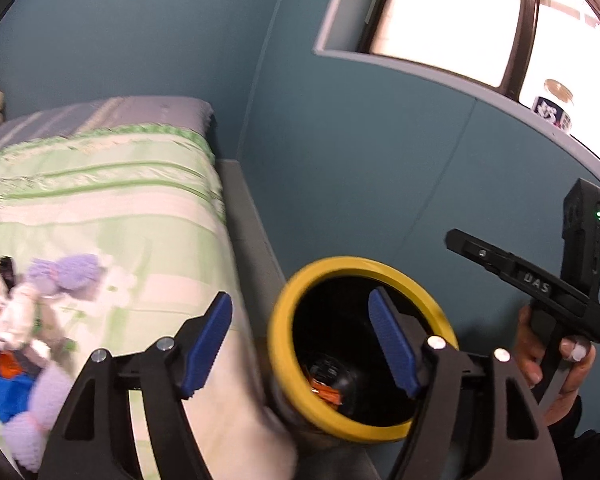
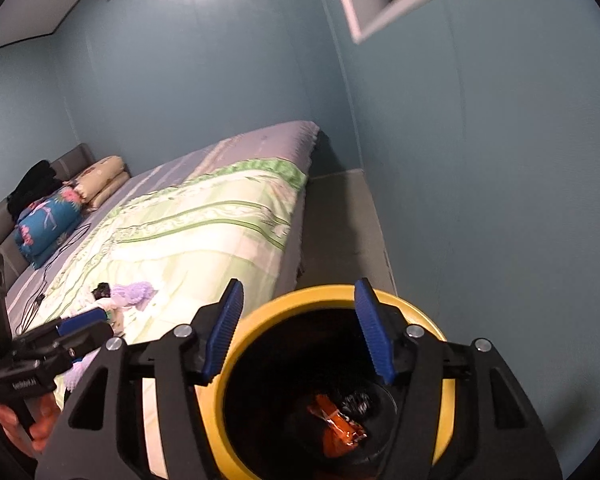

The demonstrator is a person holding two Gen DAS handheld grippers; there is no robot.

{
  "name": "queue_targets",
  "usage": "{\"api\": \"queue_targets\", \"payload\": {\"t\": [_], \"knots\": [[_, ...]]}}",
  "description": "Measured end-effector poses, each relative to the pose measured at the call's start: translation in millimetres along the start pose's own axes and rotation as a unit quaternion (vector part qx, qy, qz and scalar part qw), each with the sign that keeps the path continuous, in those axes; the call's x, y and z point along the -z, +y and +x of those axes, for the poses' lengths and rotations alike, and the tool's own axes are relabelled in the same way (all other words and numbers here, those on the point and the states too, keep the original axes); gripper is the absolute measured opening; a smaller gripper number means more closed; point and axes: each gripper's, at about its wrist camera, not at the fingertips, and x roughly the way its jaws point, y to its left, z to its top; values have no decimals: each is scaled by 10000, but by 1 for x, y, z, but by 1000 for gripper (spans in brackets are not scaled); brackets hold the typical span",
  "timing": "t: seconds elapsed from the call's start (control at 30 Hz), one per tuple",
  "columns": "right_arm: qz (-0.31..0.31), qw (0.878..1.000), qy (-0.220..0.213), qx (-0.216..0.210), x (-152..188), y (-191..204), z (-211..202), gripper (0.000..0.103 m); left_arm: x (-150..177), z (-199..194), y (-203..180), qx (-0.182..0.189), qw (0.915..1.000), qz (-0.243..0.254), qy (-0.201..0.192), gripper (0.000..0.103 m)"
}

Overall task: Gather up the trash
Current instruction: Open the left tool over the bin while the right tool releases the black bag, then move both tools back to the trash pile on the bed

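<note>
My right gripper (image 2: 298, 330) and left gripper (image 1: 300, 344) both gape empty over the yellow-rimmed bin (image 2: 446, 404); orange wrapper (image 2: 340, 428) lies inside.

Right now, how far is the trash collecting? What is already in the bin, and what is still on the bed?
Done: an orange wrapper lies at the bottom of the yellow-rimmed bin, with something dark and crumpled beside it. In hand: nothing; the right tongs stand open above the bin, and the left tongs are open beside the bin mouth. Left: a small cluttered pile remains on the green bedspread.
</note>
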Motion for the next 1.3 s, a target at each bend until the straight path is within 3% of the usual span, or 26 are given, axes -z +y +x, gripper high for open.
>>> {"api": "queue_targets", "payload": {"t": [0.23,0.5,0.7,0.93,1.3], "knots": [[-546,9968,-93,-570,-3,56,10,66,0,-49,42,-500,9978,-228,-371,84],[-1049,9859,19,-1304,4,125,31,73,3,-93,111,-1224,9888,-626,-582,90],[-1329,9756,398,-1702,18,171,59,73,13,-108,164,-1729,9787,-961,-557,90],[-1559,9606,806,-2155,46,213,92,74,22,-108,219,-2035,9703,-1243,-415,90],[-2011,9370,1351,-2518,94,267,135,74,22,-64,277,-2176,9640,-1530,34,90]]}}
